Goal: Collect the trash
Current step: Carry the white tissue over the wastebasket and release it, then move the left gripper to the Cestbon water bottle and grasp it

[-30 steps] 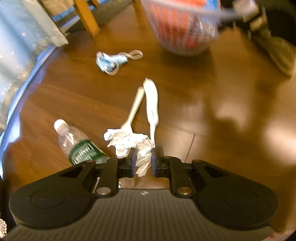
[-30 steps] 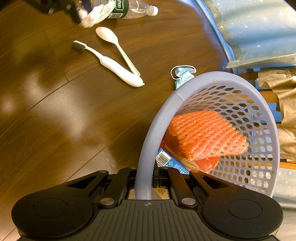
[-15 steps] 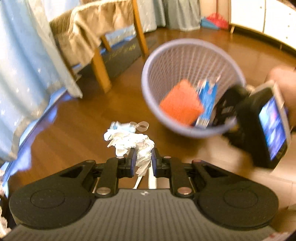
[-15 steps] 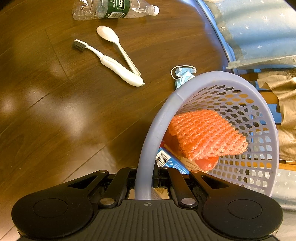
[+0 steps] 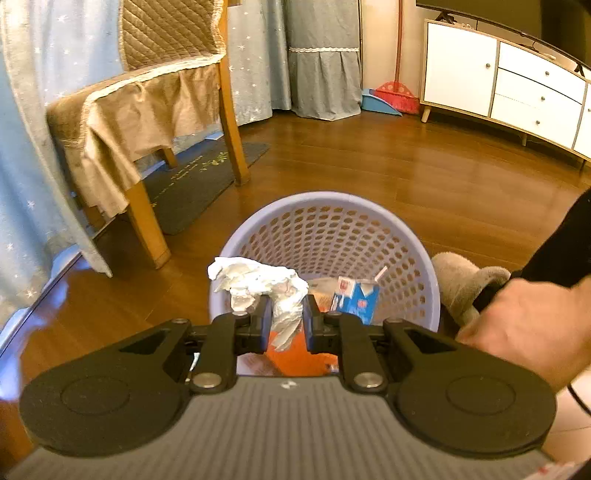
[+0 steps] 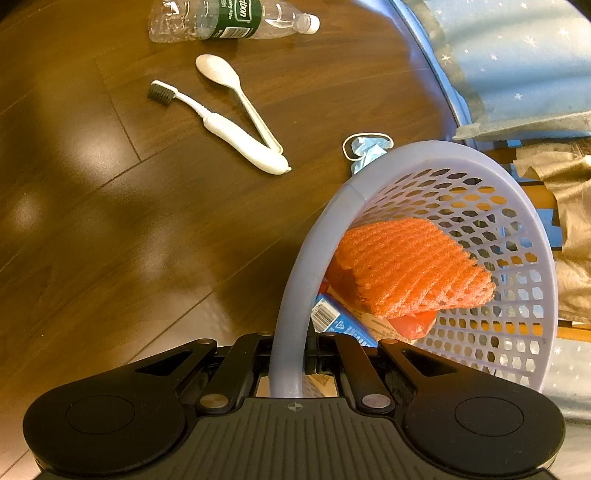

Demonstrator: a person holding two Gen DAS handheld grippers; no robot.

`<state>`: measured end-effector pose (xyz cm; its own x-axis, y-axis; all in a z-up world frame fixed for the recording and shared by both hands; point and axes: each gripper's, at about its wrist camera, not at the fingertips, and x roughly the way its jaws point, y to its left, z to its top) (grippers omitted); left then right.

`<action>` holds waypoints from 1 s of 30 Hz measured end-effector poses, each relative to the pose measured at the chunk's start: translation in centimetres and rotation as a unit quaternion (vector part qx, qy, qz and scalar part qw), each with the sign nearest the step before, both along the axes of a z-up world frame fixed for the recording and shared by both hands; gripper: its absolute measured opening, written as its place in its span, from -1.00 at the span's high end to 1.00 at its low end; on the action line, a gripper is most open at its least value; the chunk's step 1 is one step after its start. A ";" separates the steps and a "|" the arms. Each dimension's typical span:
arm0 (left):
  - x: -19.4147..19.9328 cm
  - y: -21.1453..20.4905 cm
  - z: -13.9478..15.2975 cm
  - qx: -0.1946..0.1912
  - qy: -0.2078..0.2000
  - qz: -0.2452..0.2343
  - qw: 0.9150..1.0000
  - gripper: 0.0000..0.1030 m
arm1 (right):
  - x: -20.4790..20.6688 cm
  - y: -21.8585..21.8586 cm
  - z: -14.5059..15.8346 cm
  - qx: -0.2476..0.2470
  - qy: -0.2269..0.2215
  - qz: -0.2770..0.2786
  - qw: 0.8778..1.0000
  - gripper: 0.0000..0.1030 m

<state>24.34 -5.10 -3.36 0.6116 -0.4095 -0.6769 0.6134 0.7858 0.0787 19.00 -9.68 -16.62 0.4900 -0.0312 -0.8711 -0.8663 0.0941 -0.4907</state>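
My left gripper [image 5: 285,317] is shut on a crumpled white tissue [image 5: 258,282], held over the near rim of the lavender mesh basket [image 5: 332,206]. Inside the basket lie a blue drink carton [image 5: 356,299] and an orange foam net [image 6: 406,266]. My right gripper [image 6: 290,354] is shut on the basket's rim [image 6: 295,280], holding it tilted above the wooden floor. On the floor in the right wrist view lie a plastic bottle [image 6: 229,18], a white spoon [image 6: 229,81], a white toothbrush [image 6: 225,129] and a blue face mask [image 6: 365,147].
A wooden chair [image 5: 147,110] draped in tan cloth stands left over a dark mat [image 5: 195,181]. Blue starred curtains [image 5: 33,147] hang at far left. A white cabinet [image 5: 498,81] lines the far right wall. A person's hand [image 5: 524,325] and a grey slipper [image 5: 461,280] are at right.
My left gripper rose from the floor with the tissue and swung over the basket. The right gripper kept its hold on the rim, and the basket barely moved.
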 end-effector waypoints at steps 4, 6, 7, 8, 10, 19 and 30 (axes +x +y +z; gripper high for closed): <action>1.2 -1.8 -0.8 -0.003 -0.001 -0.012 1.000 0.67 | 0.0 0.0 0.0 0.001 0.001 -0.001 1.000 1.00; 2.1 -2.5 -1.3 -0.006 0.005 -0.007 1.000 0.43 | 0.0 0.0 0.1 0.002 0.001 -0.002 1.000 1.00; 2.5 -2.7 -1.5 -0.011 0.007 0.004 1.000 0.08 | 0.1 0.0 0.2 0.003 0.002 -0.003 1.000 1.00; 2.9 -2.7 -1.6 -0.024 0.007 0.013 1.000 0.01 | 0.2 0.0 0.2 0.003 0.002 -0.005 1.000 1.00; 3.4 -2.6 -1.5 -0.032 0.006 0.021 0.999 0.01 | 0.2 -0.1 0.3 0.005 0.003 -0.006 1.000 1.00; 2.7 1.0 -0.5 -0.015 -0.007 0.054 0.998 0.01 | 0.4 0.0 0.4 0.008 0.004 -0.010 1.000 1.00; 1.3 8.2 -1.2 0.006 0.006 0.145 0.989 0.01 | 0.2 -0.1 0.3 0.007 0.003 -0.010 1.000 1.00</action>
